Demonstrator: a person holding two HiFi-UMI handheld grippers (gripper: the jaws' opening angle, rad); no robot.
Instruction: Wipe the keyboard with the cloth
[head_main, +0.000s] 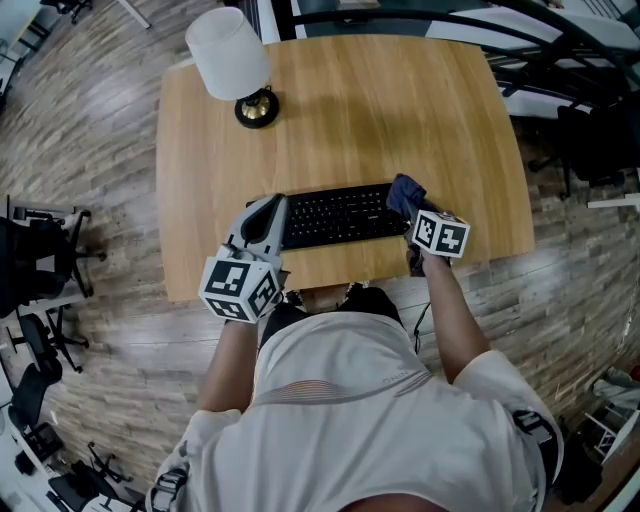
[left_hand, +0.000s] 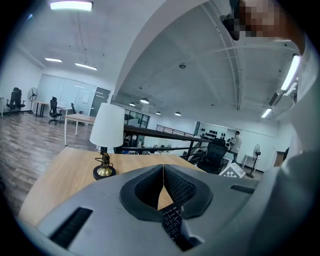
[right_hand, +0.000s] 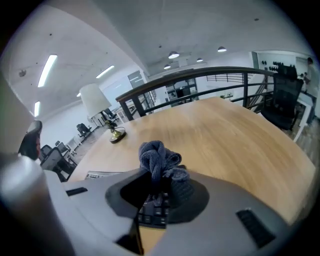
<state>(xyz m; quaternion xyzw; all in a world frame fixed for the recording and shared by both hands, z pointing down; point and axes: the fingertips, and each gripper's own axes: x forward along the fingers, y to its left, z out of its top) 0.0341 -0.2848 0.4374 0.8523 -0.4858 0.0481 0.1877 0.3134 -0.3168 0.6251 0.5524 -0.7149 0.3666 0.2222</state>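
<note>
A black keyboard (head_main: 335, 215) lies near the front edge of a wooden table (head_main: 400, 110). My right gripper (head_main: 408, 205) is shut on a bunched blue cloth (head_main: 404, 192) over the keyboard's right end. In the right gripper view the cloth (right_hand: 159, 160) sticks up between the jaws with keyboard keys (right_hand: 152, 212) below. My left gripper (head_main: 272, 206) hovers at the keyboard's left end. Its jaws meet with nothing between them in the left gripper view (left_hand: 163, 176), above the keys (left_hand: 172, 220).
A table lamp with a white shade (head_main: 229, 52) and a brass base (head_main: 257, 110) stands at the table's back left. Office chairs (head_main: 40, 255) stand on the wood floor to the left, and dark furniture (head_main: 600, 130) to the right.
</note>
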